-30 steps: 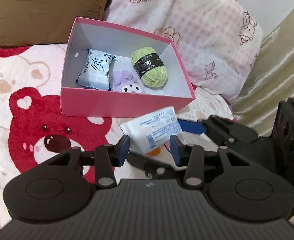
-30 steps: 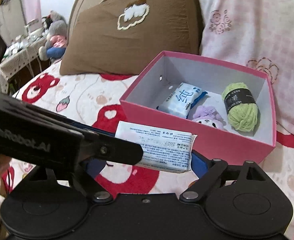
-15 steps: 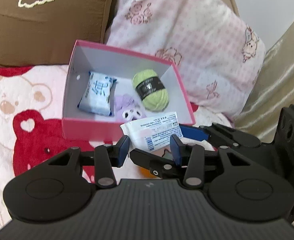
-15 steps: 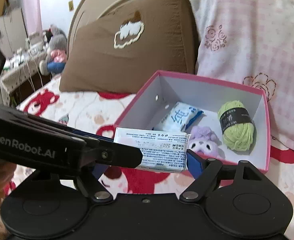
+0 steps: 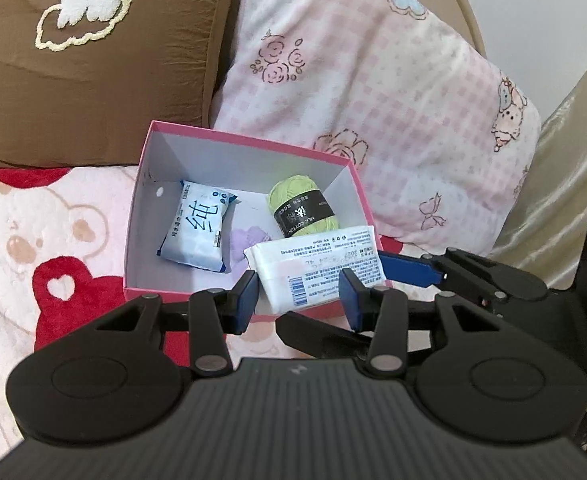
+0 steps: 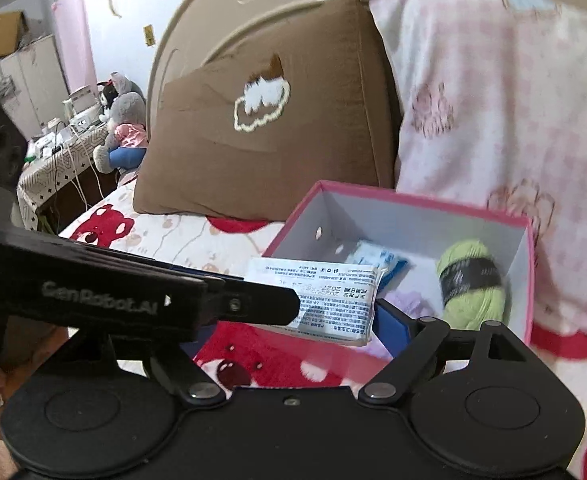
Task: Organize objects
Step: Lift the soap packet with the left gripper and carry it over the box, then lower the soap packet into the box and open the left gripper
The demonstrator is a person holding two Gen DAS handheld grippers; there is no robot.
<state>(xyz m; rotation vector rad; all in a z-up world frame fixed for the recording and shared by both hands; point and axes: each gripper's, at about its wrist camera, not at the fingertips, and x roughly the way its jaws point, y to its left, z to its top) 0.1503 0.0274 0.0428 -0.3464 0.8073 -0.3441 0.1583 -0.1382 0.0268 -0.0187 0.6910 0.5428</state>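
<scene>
Left wrist view, on a bed with a bear-print blanket [image 5: 53,216]: a brown pillow [image 5: 93,60] and a pink pillow [image 5: 373,92] stand behind an open pink box [image 5: 181,298], which already holds a blue pack [image 5: 199,226], a ball of green yarn [image 5: 301,206] and a small purple toy [image 5: 249,240], partly hidden. A white pack [image 5: 317,268] hangs above the box's near right corner, pinched at its ends by the right gripper [image 6: 333,312], whose fingers reach in from the right of this view. The left gripper [image 5: 299,298] floats just in front with jaws apart and nothing between them.

By these frames the sorting looks well advanced: three items are boxed and the fourth is over the box but not yet let go. Lowering it in and releasing seems the remaining step. Whether other things wait outside the frames cannot be told.
</scene>
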